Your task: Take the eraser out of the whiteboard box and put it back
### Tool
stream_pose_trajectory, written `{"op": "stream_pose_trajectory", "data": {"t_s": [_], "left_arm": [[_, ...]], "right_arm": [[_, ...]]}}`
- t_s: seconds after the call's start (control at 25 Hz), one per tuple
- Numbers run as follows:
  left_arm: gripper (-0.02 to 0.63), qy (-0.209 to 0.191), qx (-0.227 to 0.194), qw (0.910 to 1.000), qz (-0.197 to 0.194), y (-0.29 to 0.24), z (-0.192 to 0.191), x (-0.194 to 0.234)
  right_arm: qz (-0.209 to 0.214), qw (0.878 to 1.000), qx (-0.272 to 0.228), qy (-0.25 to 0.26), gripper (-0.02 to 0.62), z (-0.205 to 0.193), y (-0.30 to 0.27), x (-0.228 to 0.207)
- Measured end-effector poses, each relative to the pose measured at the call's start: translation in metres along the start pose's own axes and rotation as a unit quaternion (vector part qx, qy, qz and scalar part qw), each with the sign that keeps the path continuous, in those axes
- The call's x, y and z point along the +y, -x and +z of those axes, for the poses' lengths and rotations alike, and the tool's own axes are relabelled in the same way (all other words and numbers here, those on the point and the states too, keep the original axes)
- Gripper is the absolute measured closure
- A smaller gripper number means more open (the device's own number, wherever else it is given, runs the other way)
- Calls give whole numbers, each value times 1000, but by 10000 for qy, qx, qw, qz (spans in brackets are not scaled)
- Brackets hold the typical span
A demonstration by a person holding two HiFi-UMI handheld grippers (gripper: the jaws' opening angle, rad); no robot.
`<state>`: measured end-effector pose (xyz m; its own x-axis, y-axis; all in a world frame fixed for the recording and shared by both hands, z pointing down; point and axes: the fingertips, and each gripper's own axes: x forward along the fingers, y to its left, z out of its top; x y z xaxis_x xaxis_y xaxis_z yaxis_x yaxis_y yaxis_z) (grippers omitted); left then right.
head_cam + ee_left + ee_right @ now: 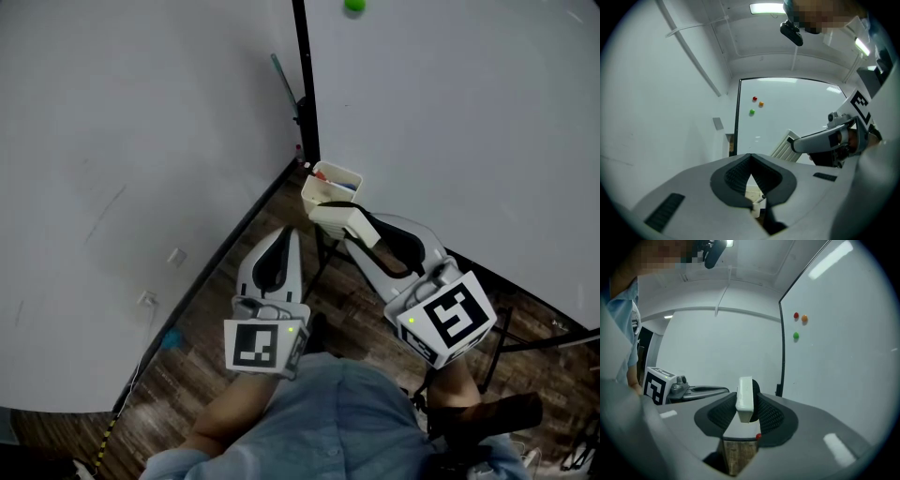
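Observation:
In the right gripper view, a white eraser (744, 398) stands on edge between the ribbed pads of my right gripper (746, 404), which is shut on it. The head view shows that gripper (362, 229) holding the eraser (356, 223) just in front of the white box (334, 186), which hangs at the whiteboard's lower corner with marker ends showing inside. My left gripper (283, 240) hangs to the left of the box, its fingertips together and nothing between them. In the left gripper view its jaws (750, 158) meet at the tips, and part of the box (754, 206) shows below them.
The whiteboard (450, 122) fills the right side, with a green magnet (354, 5) near the top. A plain white wall (122, 187) is on the left. Below lie a wooden floor (216, 328) and the dark stand legs (525, 342). The person's blue sleeves show at the bottom.

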<state>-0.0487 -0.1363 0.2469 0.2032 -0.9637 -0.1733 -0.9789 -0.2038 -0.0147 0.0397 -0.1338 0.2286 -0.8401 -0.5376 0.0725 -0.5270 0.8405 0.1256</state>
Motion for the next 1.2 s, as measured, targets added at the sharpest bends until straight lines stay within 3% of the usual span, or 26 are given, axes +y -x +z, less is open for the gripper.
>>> {"op": "stream_pose_trajectory", "data": {"t_s": [0.24, 0.64, 1.2], "left_arm": [[603, 68, -24, 9999, 137, -3, -1, 9], [603, 143, 6, 9999, 44, -17, -7, 15], [603, 360, 167, 9992, 27, -67, -28, 48]], "right_arm": [[-20, 10000, 57, 2, 466, -4, -5, -1], [-29, 9999, 135, -41, 466, -10, -22, -11], [-243, 9979, 568, -181, 466, -32, -67, -59]]}}
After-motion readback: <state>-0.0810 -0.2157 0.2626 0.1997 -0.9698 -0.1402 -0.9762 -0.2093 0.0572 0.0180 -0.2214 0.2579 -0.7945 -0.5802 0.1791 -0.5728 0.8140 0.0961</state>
